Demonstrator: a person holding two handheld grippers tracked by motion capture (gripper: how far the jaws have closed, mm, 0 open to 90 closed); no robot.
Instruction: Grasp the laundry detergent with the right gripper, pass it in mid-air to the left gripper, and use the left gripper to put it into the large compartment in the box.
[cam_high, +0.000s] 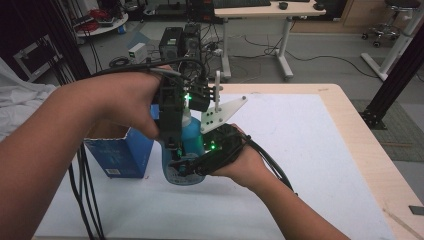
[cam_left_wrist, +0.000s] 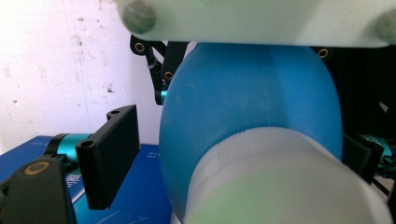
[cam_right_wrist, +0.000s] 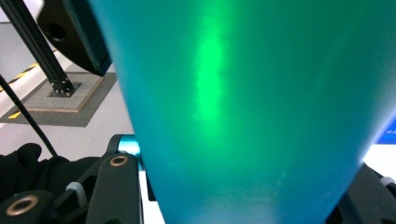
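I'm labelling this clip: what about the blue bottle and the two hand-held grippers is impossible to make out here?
- Blue bottle cap: high view, hidden behind the left hand-held gripper; left gripper view, blurred.
- Bottle label: too small.
- Right hand-held gripper jaw tips: right gripper view, covered by the bottle body.
- Blue box contents: hidden by the forearm.

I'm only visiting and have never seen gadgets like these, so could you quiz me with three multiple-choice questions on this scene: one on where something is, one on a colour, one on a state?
1. Where is the blue box?
A. On the table, left of the bottle
B. On the floor
C. On top of the bottle

2. What colour is the bottle?
A. Red
B. Blue-teal
C. Yellow

3. How is the bottle held?
A. Lying loose on the table
B. Hanging from a cable
C. Between the jaws of the right gripper, with the left gripper at its white cap

Answers: 1 A, the high view shows it there. 2 B, every view shows it. 3 C, the bottle sits between each gripper's jaws.
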